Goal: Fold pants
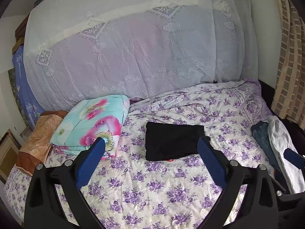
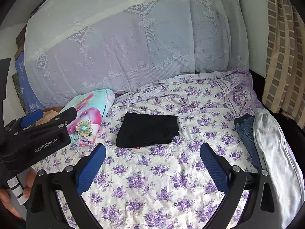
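— Black pants (image 1: 172,141) lie folded on the bed (image 1: 152,187), just ahead of both hand-held grippers.
— Left hand-held gripper (image 1: 151,143) and right hand-held gripper (image 2: 152,149): jaws spread wide, holding nothing.

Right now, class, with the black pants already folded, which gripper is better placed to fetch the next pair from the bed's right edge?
Right. The jeans and the grey pants lie beside the open right gripper, while the left gripper hangs farther left.
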The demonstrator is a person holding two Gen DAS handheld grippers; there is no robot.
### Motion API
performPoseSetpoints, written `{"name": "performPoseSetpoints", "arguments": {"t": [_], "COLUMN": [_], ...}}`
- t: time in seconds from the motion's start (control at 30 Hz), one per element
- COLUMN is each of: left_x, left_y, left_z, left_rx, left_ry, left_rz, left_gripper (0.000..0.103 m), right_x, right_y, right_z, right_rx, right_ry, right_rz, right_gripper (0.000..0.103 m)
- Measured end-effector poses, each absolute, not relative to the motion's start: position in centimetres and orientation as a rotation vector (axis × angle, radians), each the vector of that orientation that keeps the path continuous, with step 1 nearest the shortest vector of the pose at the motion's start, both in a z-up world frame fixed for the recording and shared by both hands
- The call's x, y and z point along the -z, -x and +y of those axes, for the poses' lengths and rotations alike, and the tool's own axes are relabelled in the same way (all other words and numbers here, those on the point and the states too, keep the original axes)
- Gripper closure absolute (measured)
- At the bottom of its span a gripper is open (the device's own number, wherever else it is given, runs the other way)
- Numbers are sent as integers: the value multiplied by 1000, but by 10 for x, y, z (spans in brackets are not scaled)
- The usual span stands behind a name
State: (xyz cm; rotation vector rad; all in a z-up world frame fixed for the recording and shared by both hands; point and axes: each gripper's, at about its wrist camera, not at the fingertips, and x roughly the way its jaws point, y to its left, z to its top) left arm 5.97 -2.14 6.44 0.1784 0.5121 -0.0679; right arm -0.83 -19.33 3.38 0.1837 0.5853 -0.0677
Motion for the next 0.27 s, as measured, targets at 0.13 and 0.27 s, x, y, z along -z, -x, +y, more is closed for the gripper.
{"name": "performPoseSetpoints", "arguments": {"t": [0.13, 0.27], "left_x": [-66, -64], "left_y": [-62, -67], "left_z": [-21, -19], "left_rx": [49, 33], "left_ry": [-176, -163], "left_rz": [513, 527], "left_gripper": [8, 8], "right_x": [-34, -35], "right_y": [6, 6], "right_z": [-193, -190], "right_rx": [74, 73], "right_ry": [-193, -182], "right_rz": [586, 579], "right_gripper": [3, 3]}}
